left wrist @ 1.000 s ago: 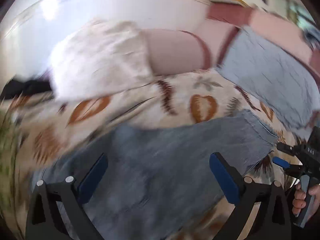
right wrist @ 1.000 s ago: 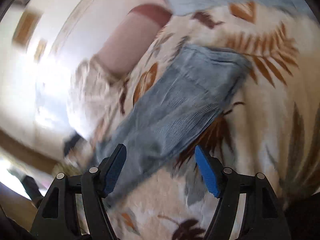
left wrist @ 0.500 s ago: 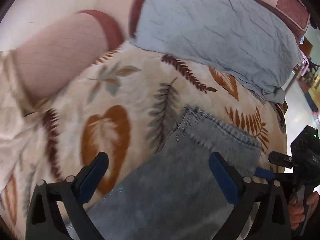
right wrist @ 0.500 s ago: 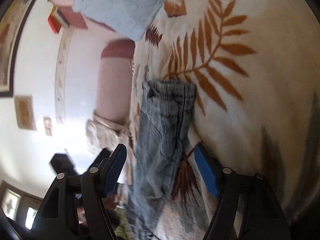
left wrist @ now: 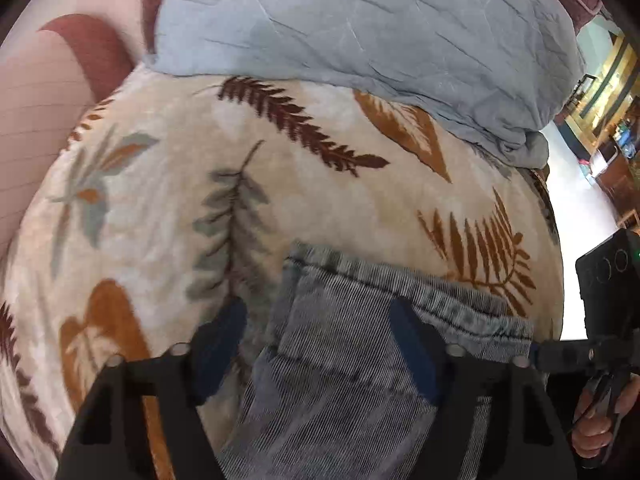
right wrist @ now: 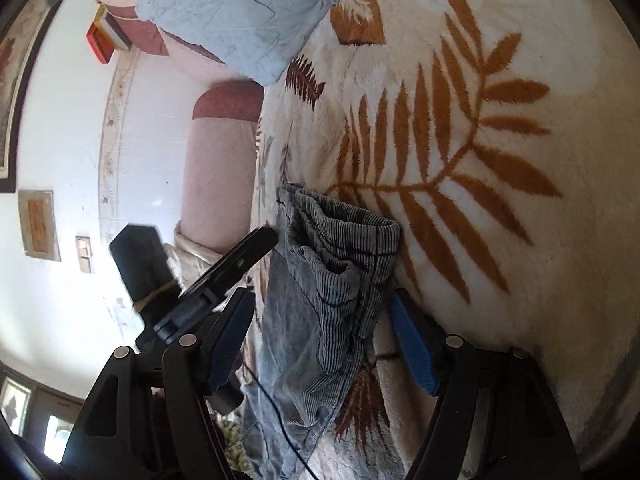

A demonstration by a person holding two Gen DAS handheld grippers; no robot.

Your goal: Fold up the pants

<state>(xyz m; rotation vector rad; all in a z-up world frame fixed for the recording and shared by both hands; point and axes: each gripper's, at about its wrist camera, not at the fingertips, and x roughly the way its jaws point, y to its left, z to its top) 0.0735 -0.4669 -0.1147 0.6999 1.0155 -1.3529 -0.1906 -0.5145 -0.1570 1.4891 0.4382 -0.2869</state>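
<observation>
**Both grippers poised over the hem of the jeans**

The left gripper [left wrist: 316,344] tips steeply down at the bed, its jaws apart but having just been narrowing, with the left corner of the pants [left wrist: 360,360] between the pads; I cannot tell whether the pads press the cloth. The right gripper [right wrist: 320,340] leans down more gently, jaws apart, straddling the bunched hem of the pants [right wrist: 332,280] without pinching it. In the left wrist view a hand [left wrist: 600,424] grips the right tool's handle at 4 o'clock.

The jeans lie as a long striped-denim strip, hem end toward the pillows, on a cream fleece blanket [right wrist: 500,80] printed with brown and rust fern leaves. A pale blue quilted pillow [left wrist: 380,32] sits at 12 o'clock in the left view, a pink bolster [right wrist: 216,176] with a maroon end at 9 o'clock in the right view. Beyond it a white wall [right wrist: 60,140] carries small frames and a light switch [right wrist: 83,254].
</observation>
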